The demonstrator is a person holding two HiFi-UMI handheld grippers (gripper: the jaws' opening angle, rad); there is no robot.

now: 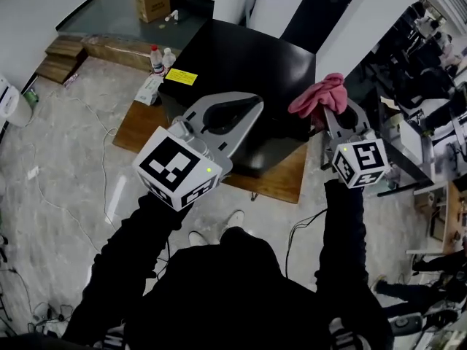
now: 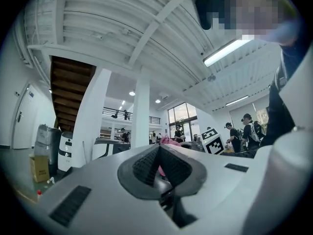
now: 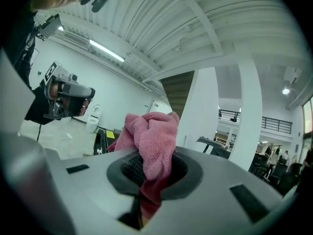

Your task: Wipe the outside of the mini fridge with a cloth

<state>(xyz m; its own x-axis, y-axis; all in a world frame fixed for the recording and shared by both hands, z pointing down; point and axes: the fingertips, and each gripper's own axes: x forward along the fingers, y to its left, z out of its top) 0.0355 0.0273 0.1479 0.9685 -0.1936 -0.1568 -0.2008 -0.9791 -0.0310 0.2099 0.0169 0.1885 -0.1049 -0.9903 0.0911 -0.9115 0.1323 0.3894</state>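
Note:
The black mini fridge [image 1: 241, 57] stands on a wooden board, seen from above in the head view, with a yellow sticker [image 1: 181, 77] on its top. My right gripper [image 1: 325, 111] is at the fridge's right top edge, shut on a pink cloth [image 1: 319, 93]. In the right gripper view the cloth [image 3: 151, 136] bunches up out of the jaws [image 3: 154, 168], and the fridge [image 3: 105, 138] shows low at left. My left gripper [image 1: 252, 100] hovers over the front of the fridge top. Its jaws [image 2: 159, 148] are shut with nothing between them.
The wooden board [image 1: 284, 184] juts out past the fridge's front and left. Bottles [image 1: 157, 60] and a cardboard box [image 1: 152, 0] lie behind the fridge at left. Cables [image 1: 44, 188] trail over the floor. Desks with equipment [image 1: 430, 122] crowd the right side.

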